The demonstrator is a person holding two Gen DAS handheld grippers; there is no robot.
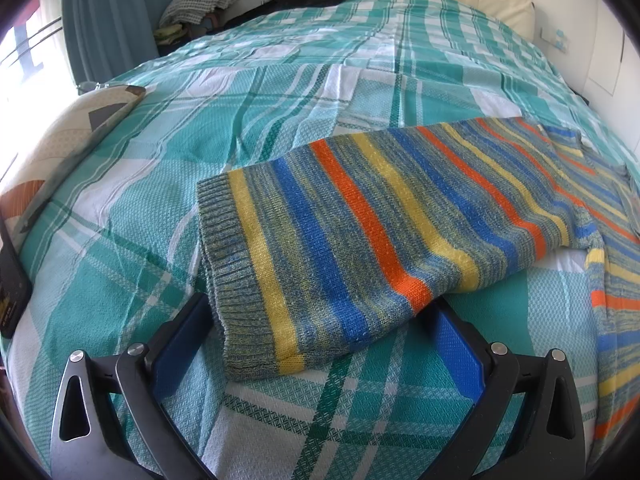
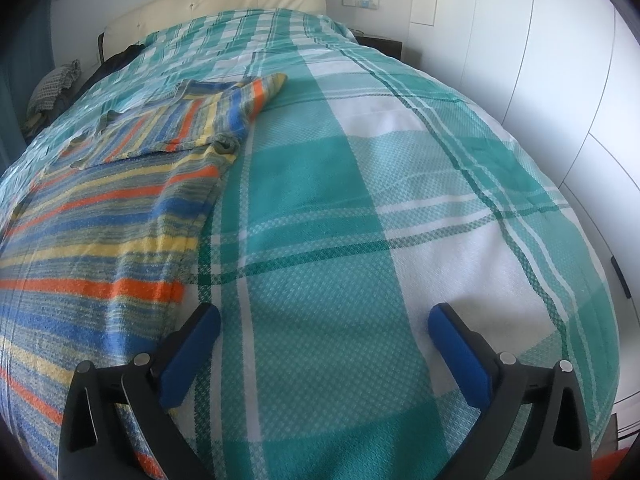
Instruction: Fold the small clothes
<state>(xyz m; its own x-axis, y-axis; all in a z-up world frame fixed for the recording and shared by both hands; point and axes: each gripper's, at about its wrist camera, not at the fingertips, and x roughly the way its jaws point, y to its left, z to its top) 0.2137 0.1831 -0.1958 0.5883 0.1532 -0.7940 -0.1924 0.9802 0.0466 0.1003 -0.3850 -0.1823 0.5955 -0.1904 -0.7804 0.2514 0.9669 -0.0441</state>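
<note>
Here the striped sweater [image 1: 360, 224] sleeve lies between the left tool [image 1: 320, 336] tips.

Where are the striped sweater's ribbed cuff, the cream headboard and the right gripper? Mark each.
ribbed cuff [image 1: 224, 276]: left wrist view, on the sleeve's grey ribbing.
cream headboard [image 2: 224, 4]: right wrist view, on its padded face.
right gripper [image 2: 324, 324]: right wrist view, midway between its open blue fingertips.
</note>
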